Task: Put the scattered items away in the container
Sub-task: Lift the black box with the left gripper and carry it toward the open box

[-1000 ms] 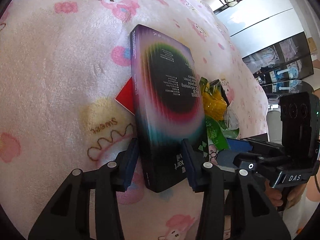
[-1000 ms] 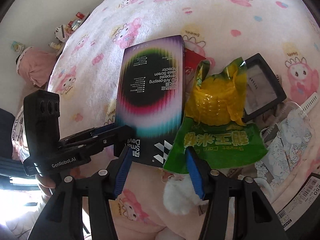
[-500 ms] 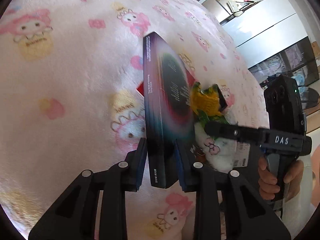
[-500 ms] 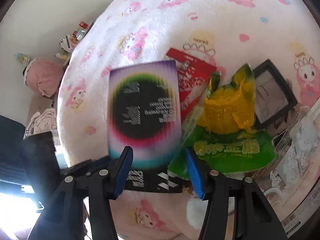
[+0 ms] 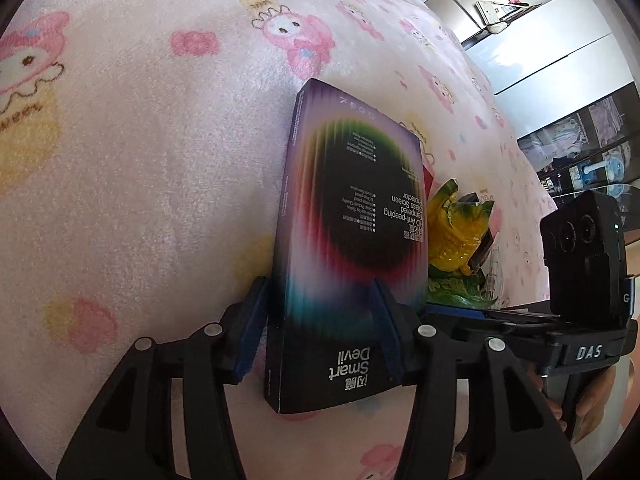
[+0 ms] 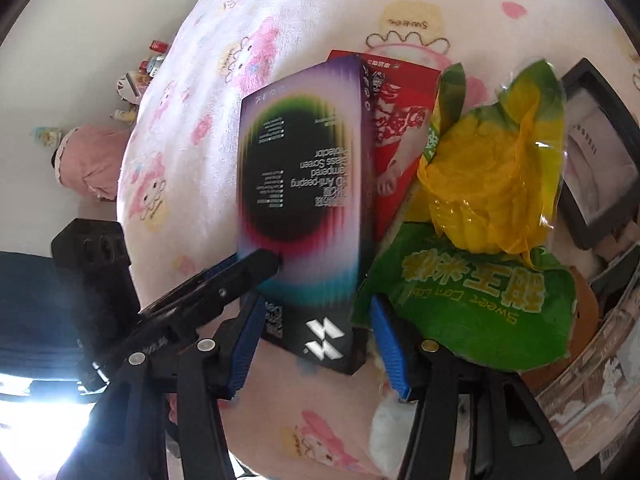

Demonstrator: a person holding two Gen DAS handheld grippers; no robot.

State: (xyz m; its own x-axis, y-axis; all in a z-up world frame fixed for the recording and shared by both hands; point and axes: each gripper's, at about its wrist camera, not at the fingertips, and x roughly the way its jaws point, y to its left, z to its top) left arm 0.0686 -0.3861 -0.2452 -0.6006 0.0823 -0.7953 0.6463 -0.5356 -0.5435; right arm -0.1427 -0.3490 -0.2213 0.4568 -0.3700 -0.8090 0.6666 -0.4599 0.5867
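My left gripper (image 5: pixel 320 332) is shut on a dark, rainbow-ringed screen-protector box (image 5: pixel 352 248) and holds it tilted on edge above the pink blanket. The same box (image 6: pixel 304 208) shows in the right wrist view, with the left gripper's finger (image 6: pixel 240 276) clamped on its side. My right gripper (image 6: pixel 318 344) is open and empty, its blue pads either side of the box's lower end. A green and yellow sweet-corn bag (image 6: pixel 480 248) lies to the right of the box, over a red packet (image 6: pixel 400 128). No container shows clearly.
A pink cartoon-print blanket (image 5: pixel 140 160) covers the surface. A black framed tray (image 6: pixel 596 168), a clear printed bag (image 6: pixel 600 384) and a white plush (image 6: pixel 392 420) lie at the right. A fridge and cabinets (image 5: pixel 560 60) stand beyond the blanket's far edge.
The left gripper has turned the box from edge-on back to showing its printed face and lifted it off the red packet. The right gripper has moved closer to the pile.
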